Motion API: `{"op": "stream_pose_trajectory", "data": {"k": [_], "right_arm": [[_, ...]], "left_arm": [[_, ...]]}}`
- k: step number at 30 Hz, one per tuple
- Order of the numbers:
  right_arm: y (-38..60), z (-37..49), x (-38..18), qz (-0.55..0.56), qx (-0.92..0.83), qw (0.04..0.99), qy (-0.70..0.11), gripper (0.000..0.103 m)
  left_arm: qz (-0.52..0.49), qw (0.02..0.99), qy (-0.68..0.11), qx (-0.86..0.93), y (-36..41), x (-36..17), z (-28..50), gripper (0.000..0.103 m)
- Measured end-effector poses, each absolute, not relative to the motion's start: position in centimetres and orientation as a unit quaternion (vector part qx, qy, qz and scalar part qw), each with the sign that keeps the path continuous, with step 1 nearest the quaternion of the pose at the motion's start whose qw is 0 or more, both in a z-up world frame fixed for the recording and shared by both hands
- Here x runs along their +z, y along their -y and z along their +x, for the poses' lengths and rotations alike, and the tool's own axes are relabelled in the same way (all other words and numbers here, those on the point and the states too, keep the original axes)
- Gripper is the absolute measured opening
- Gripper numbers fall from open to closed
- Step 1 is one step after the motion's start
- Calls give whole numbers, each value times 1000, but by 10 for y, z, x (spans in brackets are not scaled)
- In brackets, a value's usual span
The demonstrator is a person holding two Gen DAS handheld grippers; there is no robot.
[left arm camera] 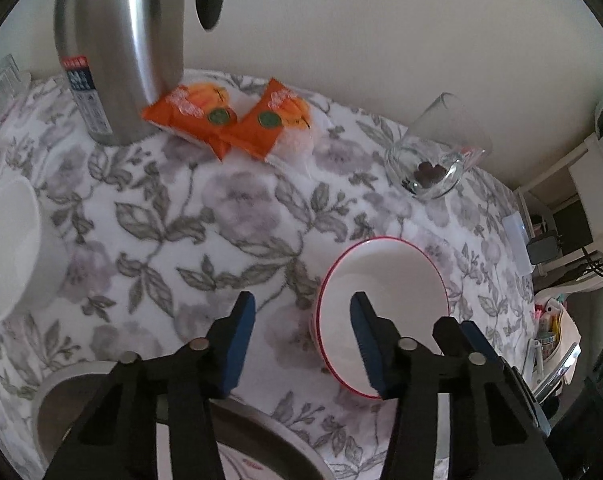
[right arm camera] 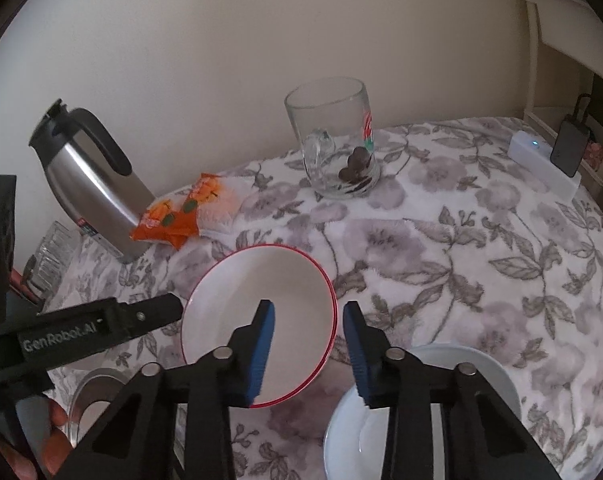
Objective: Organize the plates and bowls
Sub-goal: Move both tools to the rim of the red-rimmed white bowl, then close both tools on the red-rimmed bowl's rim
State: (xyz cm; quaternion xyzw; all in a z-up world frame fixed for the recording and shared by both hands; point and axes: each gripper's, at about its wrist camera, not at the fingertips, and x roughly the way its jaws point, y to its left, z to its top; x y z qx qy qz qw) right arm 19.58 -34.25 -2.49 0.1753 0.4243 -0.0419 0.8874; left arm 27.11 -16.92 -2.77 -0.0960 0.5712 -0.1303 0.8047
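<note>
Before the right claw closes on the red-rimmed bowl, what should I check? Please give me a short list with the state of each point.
1. Right claw open: ok.
2. Rim of red-rimmed bowl between its fingers: ok, it straddles the right edge.
3. Left claw clear of that bowl: not ok, one finger lies over it.
4. Bowl empty: ok.
5. White bowl clear of the right claw: cannot tell, very close below.
6. Glass mug out of the way: ok.
</note>
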Motion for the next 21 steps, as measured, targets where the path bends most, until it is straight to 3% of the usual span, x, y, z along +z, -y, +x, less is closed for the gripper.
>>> {"op": "stream_pose_trajectory", "data": {"k": [5,10,16,21], "right_arm": [[340,199,-28,166,-52,886,-430,31],[344,202,-37,166,-65,881,-439,27],[344,206,-52,173,-64,869,-458,12],[344,206,-54,173,-67,869,-459,12]], "left_arm": [[-80,806,-572,-134,180,-37,273,45],[-75,803,-575,-138,187,-44,273,33],[-69,798,-583,-137,194,-54,274,19],[-65,793,-590,-137,200,-64,274,12]]}}
